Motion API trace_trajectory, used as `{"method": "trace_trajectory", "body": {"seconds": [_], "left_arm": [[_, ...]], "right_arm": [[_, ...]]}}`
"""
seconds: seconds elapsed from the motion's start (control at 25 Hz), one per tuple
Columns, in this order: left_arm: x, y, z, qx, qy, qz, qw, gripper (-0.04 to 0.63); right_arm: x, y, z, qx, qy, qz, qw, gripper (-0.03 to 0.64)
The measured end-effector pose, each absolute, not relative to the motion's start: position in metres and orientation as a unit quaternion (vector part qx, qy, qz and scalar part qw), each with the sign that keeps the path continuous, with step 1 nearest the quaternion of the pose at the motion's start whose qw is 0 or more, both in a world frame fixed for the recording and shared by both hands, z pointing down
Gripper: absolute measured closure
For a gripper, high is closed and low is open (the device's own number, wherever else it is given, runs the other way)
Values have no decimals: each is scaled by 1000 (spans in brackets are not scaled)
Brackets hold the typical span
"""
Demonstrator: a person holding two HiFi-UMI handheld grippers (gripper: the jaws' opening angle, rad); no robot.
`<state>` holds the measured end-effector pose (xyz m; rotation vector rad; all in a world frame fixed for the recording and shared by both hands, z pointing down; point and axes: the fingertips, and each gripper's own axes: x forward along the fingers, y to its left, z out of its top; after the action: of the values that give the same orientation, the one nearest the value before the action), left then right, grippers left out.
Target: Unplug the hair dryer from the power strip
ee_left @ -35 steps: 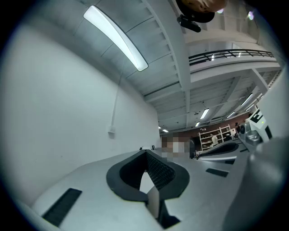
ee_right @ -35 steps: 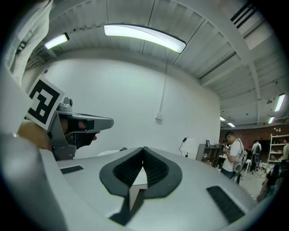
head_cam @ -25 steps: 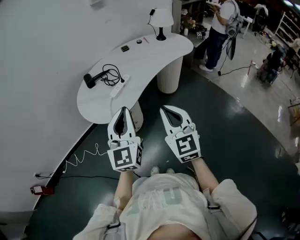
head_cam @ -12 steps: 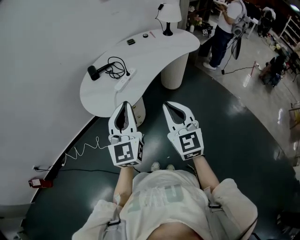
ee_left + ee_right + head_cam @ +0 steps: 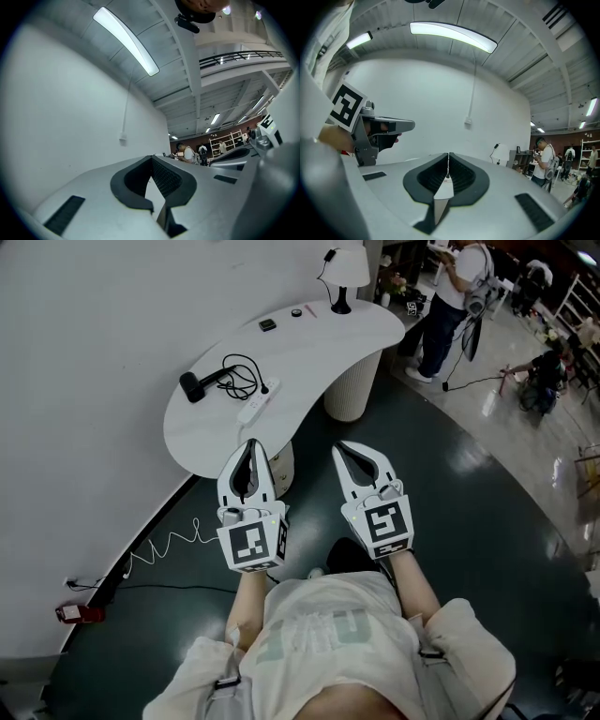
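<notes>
A black hair dryer (image 5: 202,383) lies on the left part of a white curved table (image 5: 309,352), its black cord (image 5: 242,374) coiled beside it. The cord runs to a white power strip (image 5: 255,403) lying next to the coil. My left gripper (image 5: 249,443) is shut and empty, held in the air short of the table's near edge. My right gripper (image 5: 339,446) is shut and empty too, level with the left one and a little to its right. In the right gripper view the left gripper (image 5: 412,124) shows at the left. Neither gripper view shows the dryer.
A white lamp (image 5: 345,266) and two small dark items (image 5: 268,324) stand at the table's far end. The table rests on a ribbed round pedestal (image 5: 351,387). A cable (image 5: 155,551) trails over the dark floor by the white wall. A person (image 5: 448,296) stands at the back right.
The table with the dryer and power strip has come closer and lower in the head view. Both grippers stay shut, side by side.
</notes>
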<state>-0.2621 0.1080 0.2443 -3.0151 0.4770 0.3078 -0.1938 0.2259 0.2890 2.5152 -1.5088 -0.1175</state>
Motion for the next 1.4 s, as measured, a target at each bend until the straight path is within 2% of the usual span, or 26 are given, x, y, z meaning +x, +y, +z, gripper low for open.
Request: {"method": "trace_trajectory", "body": {"seconds": [0.24,0.56,1.12,1.4], "left_arm": [[-233,82,244,-980,159,109,40,581],[-135,59,239,-977,165,124,60,581],[57,-23,195,-951,265,134,84,581],[116,-61,194,-936,317,121,91,581]], "right_arm": [[-158,214,286,859,-499,-52,100,595],[-46,206,286,863,-490,-67,100,595],[159,89,245,788,-595,-108,119,595],[215,31,251,731,-666,-94,116,595]]}}
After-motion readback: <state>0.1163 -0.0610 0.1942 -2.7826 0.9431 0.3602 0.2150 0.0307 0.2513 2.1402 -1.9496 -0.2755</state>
